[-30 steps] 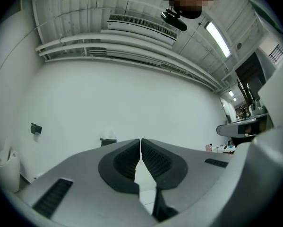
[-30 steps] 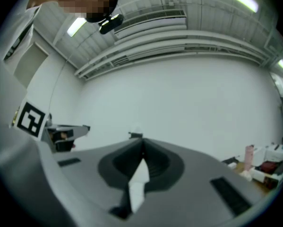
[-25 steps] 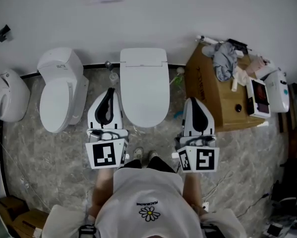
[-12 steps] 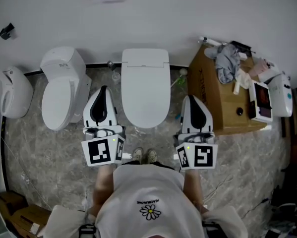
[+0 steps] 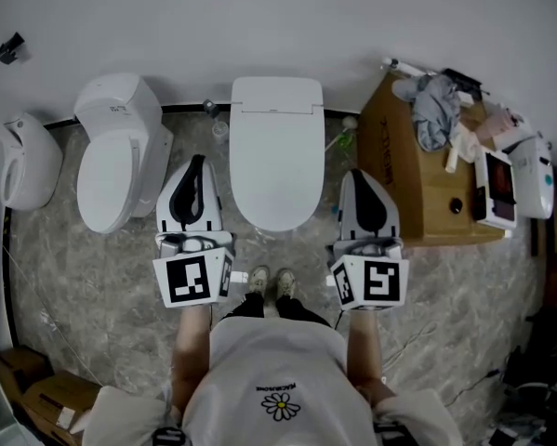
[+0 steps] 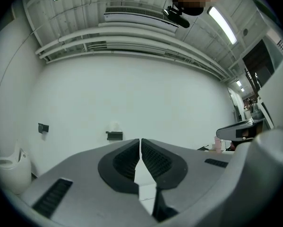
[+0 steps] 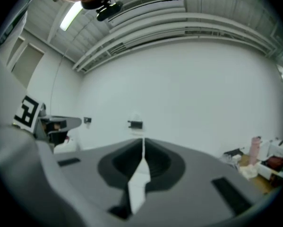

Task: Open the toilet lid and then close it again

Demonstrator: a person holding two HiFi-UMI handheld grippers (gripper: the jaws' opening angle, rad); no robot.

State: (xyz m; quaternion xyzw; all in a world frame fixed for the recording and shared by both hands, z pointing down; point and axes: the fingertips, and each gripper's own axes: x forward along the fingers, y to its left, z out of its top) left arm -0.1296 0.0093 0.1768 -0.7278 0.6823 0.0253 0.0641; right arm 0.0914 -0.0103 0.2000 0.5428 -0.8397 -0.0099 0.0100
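Left gripper point(image 6: 140, 141): jaws clenched together, empty, aimed at the white wall point(image 6: 132, 89). Right gripper point(image 7: 143, 140): jaws likewise pressed tight, empty. Toilet lid point(image 5: 274, 165): down on the middle toilet, between the two grippers, touched by neither. Second toilet point(image 5: 111, 170) at left; cluttered wooden cabinet point(image 5: 404, 193) at right.

Head view is taken from above the person's head and aimed steeply down. The floor point(image 5: 92, 277), toilet point(image 5: 274, 161), left tool point(image 5: 196, 161) and right tool point(image 5: 357, 175) are seen from above, not close. Left gripper view is mounted on the left tool point(image 6: 140, 141) and aimed along its jaws, roughly level, at the white wall point(image 6: 132, 93). Right gripper view is mounted likewise on the right tool point(image 7: 142, 140). The wall and its dark bracket point(image 6: 114, 135) are shared by both gripper views.
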